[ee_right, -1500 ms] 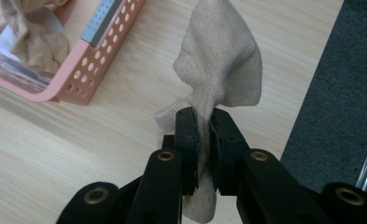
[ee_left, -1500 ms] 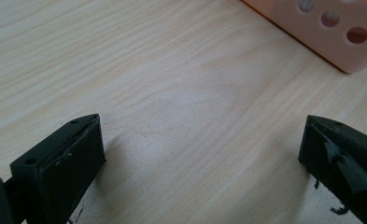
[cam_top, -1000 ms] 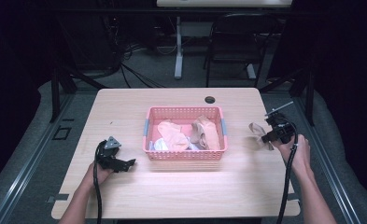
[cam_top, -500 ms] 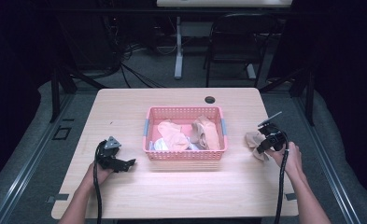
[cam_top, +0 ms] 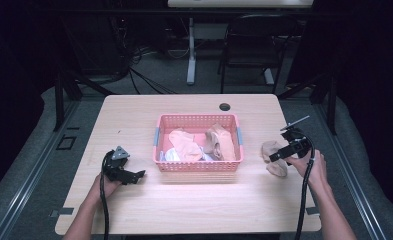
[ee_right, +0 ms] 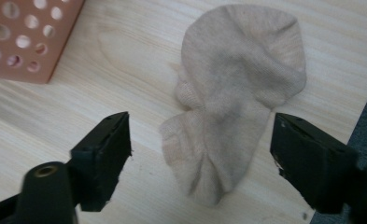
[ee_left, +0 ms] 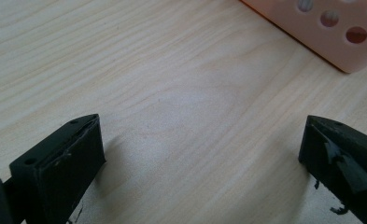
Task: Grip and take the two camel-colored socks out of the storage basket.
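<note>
Sock (ee_right: pixel 232 112), beige and crumpled, lies flat on the wooden table (cam_top: pixel 194 205) near its right edge, just beside the pink basket (cam_top: pixel 199 166) and outside it. In the right gripper view the fabric sits between the 2 black jaws, which stand wide apart on either side of it without touching; nothing is held. The right gripper (cam_top: pixel 280 155) hovers low over the sock (cam_top: pixel 274 156), the person's right hand (cam_top: pixel 311 167) angled toward the basket, a stance that suggests either a fresh release or a coming pick-up; the pictures alone do not settle which.

Inside the basket rest more pieces of soft clothing in peach, tan and pale blue, heaped loosely, so the sock on the bare wood looks like 1 item being sorted apart from the pile.

On the other side of the basket, the left gripper (cam_top: pixel 134 175) rests low near the table's front left, well apart from any cloth. Its own view shows the 2 jaws spread wide over empty wood grain, with a corner of the basket (ee_left: pixel 330 32) ahead, as if parked out of the way while the right hand works. A small dark hole (cam_top: pixel 224 106) marks the tabletop behind the basket.
</note>
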`<state>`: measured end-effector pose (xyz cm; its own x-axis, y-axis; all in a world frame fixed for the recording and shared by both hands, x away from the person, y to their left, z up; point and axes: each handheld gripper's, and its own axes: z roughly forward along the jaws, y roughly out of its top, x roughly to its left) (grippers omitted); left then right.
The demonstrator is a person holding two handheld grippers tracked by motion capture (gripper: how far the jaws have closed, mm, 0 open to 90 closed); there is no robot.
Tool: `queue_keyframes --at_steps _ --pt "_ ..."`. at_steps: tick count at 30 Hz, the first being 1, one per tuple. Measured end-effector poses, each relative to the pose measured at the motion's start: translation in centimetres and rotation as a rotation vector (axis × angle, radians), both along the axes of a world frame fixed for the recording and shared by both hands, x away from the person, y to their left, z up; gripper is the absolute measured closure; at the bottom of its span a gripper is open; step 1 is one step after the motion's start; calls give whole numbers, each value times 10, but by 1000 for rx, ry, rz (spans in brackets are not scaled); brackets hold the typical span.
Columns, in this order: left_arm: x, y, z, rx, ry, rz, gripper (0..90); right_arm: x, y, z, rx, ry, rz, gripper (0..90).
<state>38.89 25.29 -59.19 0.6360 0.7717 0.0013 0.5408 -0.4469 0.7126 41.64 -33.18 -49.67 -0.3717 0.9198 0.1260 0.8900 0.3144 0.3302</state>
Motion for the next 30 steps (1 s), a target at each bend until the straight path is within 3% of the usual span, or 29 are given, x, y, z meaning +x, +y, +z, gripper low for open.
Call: queue_keyframes --at_steps 3,7,14,19,21,24,29,30 --pt "0 0 0 0 0 0 0 -2 3 8 -10 -22 10 113" --pt "0 0 0 0 0 0 0 -3 9 14 -22 -15 28 26" --pt "0 0 0 0 0 0 0 -6 20 27 -2 -47 47 0" --pt "0 0 0 0 0 0 0 -6 30 43 4 -73 91 0" --pt "0 0 0 0 0 -1 0 -5 42 57 6 -99 117 0" --pt "0 0 0 0 0 -1 0 -3 51 64 15 -112 134 0" --pt "0 0 0 0 0 -1 0 9 98 78 6 -109 224 0" --pt "0 0 0 0 0 -1 0 9 98 78 6 -109 224 0"
